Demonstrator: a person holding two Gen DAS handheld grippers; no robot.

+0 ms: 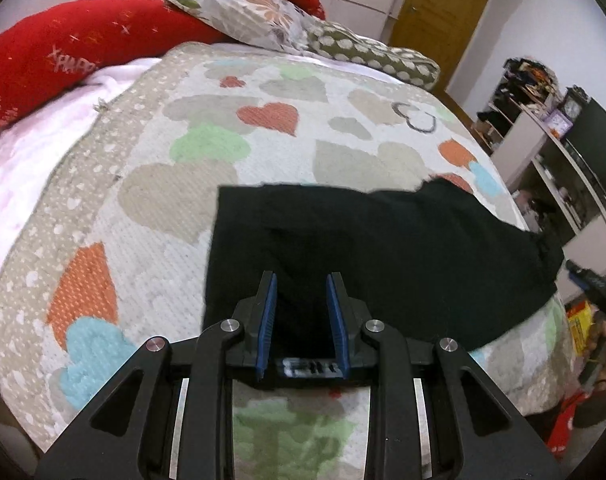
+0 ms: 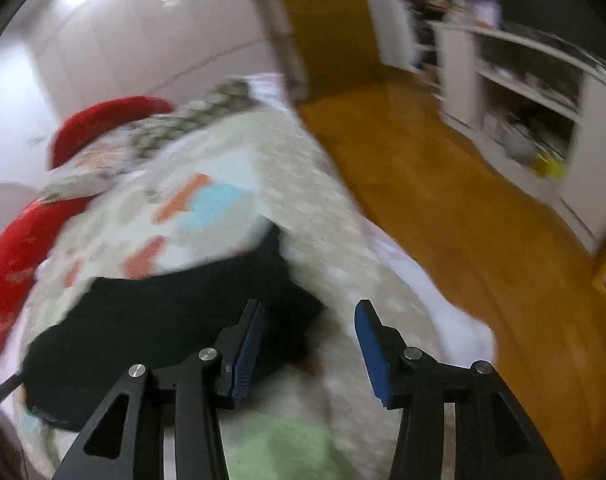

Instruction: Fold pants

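Pants (image 1: 367, 248) lay lengthwise along the bed's (image 1: 151, 184) near edge; left gripper (image 1: 301, 280) hovered over them, jaws narrowly apart, right gripper (image 2: 309, 308) spread empty beside their end.

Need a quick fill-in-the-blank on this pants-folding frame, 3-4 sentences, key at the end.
1. The pants lying on the bedspread are ____ in colour.
2. The pads on the left claw are ____ in colour.
3. The bedspread is patterned with shapes of ____.
4. Between the pads of the right claw there is ____ gripped; its jaws stand apart.

Missing words: black; blue; hearts; nothing
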